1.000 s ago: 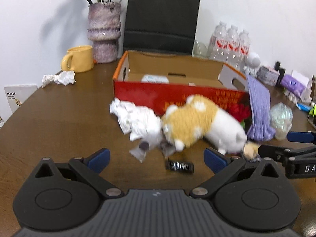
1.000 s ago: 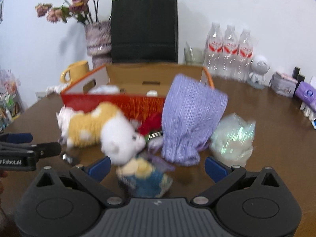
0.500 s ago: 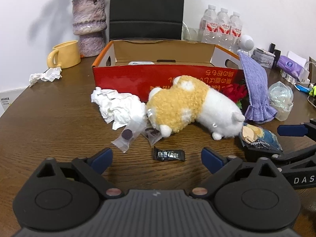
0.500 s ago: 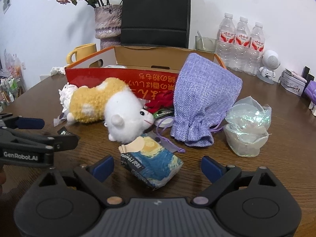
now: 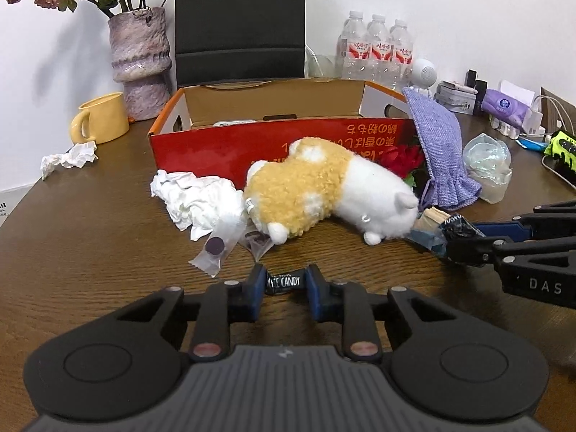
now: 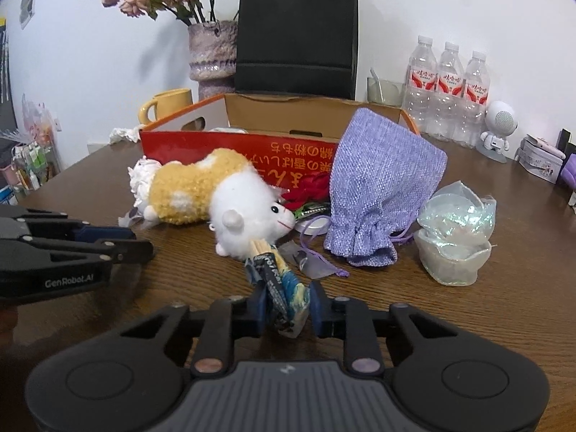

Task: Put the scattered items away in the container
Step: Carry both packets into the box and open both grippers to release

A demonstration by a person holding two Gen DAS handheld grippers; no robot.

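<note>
Left gripper (image 5: 284, 282) jaws closing, pinching candy wrapper (image 5: 284, 281), lower centre. Right gripper (image 6: 286, 306) closing on blue snack packet (image 6: 284, 288). Plush toy (image 5: 324, 190) lies centre, blocking red box (image 5: 230, 144).

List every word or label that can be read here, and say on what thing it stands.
"…EE CANDY": black candy wrapper between the left gripper pads.
"GenRobot.AI": left gripper's side.
"DAS": right gripper's side.
Red box print, bottle labels, snack packet text: unreadable.
</note>
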